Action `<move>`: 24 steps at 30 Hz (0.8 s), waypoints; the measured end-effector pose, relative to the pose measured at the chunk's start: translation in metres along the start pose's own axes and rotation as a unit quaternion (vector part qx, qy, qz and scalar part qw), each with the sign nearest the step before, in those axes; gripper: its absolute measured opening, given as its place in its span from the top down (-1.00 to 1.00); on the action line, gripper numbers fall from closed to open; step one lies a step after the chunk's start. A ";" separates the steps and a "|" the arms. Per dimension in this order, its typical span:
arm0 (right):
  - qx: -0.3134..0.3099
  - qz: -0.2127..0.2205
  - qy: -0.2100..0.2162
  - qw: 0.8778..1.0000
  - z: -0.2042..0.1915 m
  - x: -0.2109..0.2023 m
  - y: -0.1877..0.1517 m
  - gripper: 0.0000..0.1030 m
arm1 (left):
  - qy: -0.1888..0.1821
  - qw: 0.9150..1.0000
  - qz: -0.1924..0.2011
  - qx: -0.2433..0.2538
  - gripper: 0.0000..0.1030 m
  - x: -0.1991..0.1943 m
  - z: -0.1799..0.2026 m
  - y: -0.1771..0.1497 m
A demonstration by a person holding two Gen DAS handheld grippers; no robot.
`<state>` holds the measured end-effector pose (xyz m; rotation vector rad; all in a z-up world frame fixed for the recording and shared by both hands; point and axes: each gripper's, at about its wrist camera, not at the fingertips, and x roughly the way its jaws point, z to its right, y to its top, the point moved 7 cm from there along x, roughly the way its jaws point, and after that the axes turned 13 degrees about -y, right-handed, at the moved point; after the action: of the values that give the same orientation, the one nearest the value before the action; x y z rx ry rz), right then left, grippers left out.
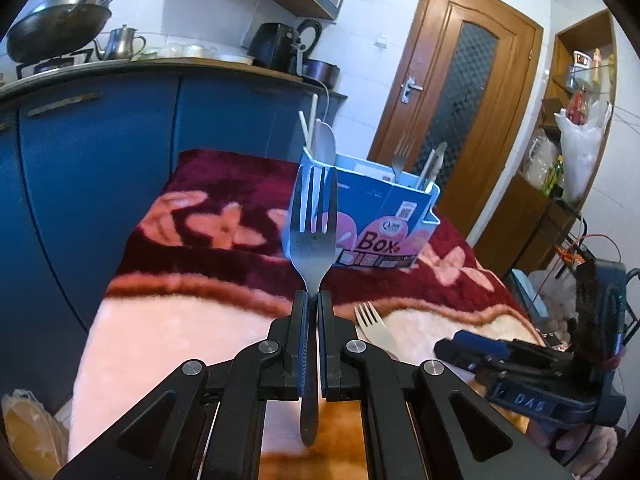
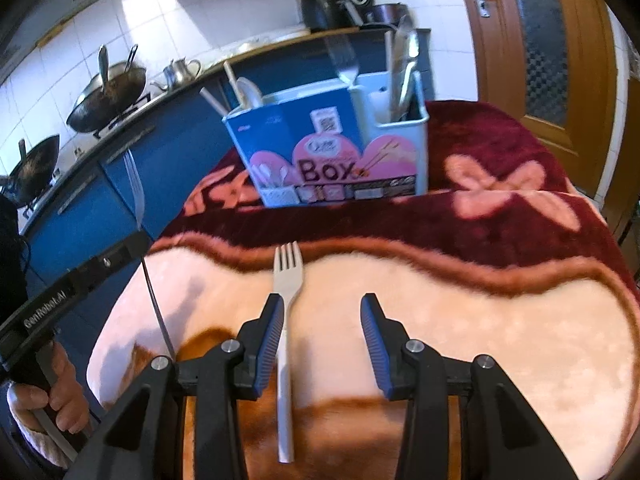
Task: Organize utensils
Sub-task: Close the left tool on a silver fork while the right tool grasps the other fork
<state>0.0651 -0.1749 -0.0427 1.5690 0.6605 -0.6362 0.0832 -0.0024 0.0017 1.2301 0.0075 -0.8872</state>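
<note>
My left gripper is shut on the neck of a metal fork, held upright with its tines up in front of the blue utensil box. That box stands on the dark red part of the blanket and holds chopsticks, a spoon, a fork and knives in separate compartments. My right gripper is open just above a white plastic fork lying on the pale part of the blanket. The fork's handle runs close beside the left finger, untouched. The same white fork shows right of my left gripper.
The floral blanket covers the table and drops off at the left edge. Blue cabinets with woks and a kettle stand behind. A wooden door and a cluttered shelf are to the right. A hand grips the left gripper's handle.
</note>
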 end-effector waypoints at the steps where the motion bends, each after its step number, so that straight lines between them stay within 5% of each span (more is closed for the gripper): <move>1: -0.005 -0.004 0.000 1.000 -0.002 0.002 -0.001 0.16 | 0.002 1.000 0.002 0.000 0.93 -0.001 0.000 0.000; 15: -0.069 -0.042 -0.006 0.997 -0.032 0.025 -0.012 0.17 | 0.016 1.000 0.016 0.002 0.93 -0.006 -0.004 0.002; 24: -0.078 -0.049 -0.017 0.996 -0.030 0.037 -0.011 0.55 | 0.019 1.000 0.017 0.001 0.93 -0.006 -0.005 0.003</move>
<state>0.0835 -0.1426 -0.0742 1.3842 0.7472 -0.6674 0.0826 0.0051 0.0047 1.2459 0.0149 -0.8349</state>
